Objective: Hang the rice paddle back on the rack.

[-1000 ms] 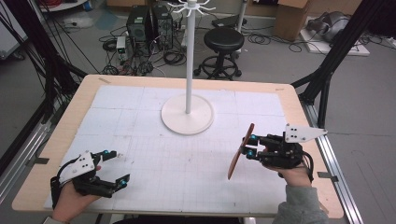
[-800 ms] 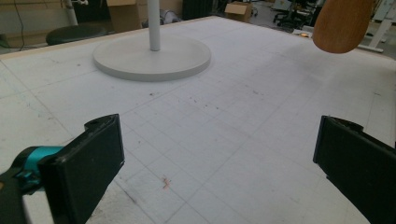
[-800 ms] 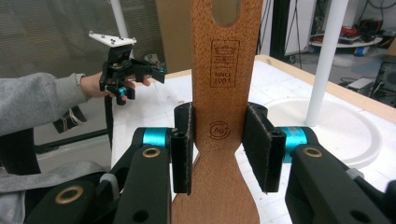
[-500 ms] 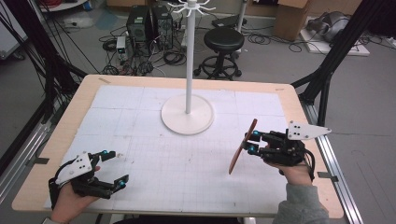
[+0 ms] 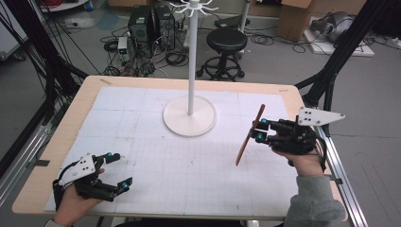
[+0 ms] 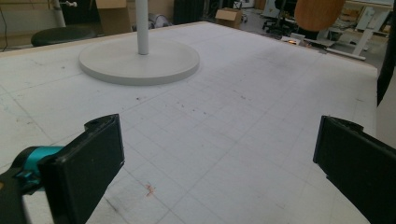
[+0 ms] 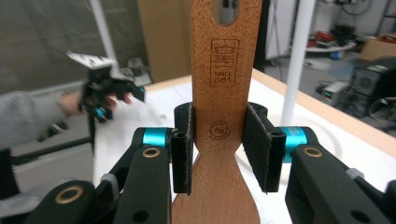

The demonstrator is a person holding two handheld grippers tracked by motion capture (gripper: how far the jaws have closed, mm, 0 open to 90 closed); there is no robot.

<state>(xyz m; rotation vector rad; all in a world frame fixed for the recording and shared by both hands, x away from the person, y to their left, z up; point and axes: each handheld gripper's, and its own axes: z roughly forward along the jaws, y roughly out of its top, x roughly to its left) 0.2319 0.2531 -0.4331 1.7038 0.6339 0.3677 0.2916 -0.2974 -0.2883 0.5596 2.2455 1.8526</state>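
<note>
A wooden spatula point(image 5: 249, 136) hangs tilted over the right side of the white mat, handle end up and away from me. My right gripper point(image 5: 260, 129) is shut on its neck. In the right gripper view the black pads point(image 7: 183, 147) press both sides of the spatula point(image 7: 224, 84) just above the blade, and a slot is cut in the handle higher up. My left gripper point(image 5: 122, 169) rests at the table's front left, jaws wide open with nothing between them. In the left gripper view my left gripper point(image 6: 219, 158) faces bare mat, with the spatula's blade point(image 6: 317, 11) far off.
A white hanger stand rises from its round base point(image 5: 190, 117) at the mat's far middle; the base point(image 6: 140, 60) and the pole point(image 7: 296, 60) also show in the gripper views. A black stool point(image 5: 227, 42), computers and cables lie on the floor beyond the table.
My right gripper has risen with the spatula, lifting its lower tip off the mat and shifting slightly right. The left gripper has stayed where it was.
</note>
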